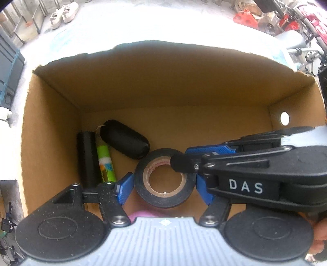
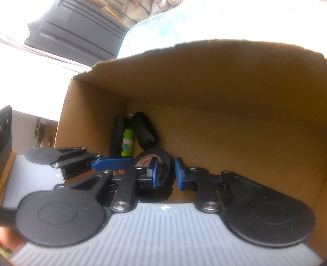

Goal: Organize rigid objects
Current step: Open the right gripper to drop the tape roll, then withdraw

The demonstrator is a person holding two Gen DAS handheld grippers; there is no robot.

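A roll of black tape (image 1: 143, 192) hangs low inside a brown cardboard box (image 1: 163, 81), held by both grippers. My left gripper (image 1: 164, 190) points straight down, its blue pads (image 1: 124, 190) pressed on the roll's outer sides. My right gripper (image 1: 188, 156) reaches in from the right and pinches the roll's wall, with one finger in the hole. In the right wrist view the right gripper (image 2: 166, 174) clamps the tape roll (image 2: 165, 163). The left gripper's blue finger (image 2: 114, 163) touches the roll from the left, and its other finger is hidden.
On the box floor at the left lie a black cylinder (image 1: 86, 157), a green lighter (image 1: 105, 161) and a black oval case (image 1: 124, 141). The right wall has a round hole (image 1: 284, 118). White shoes (image 1: 63, 13) and a grey crate (image 1: 8, 67) stand outside the box.
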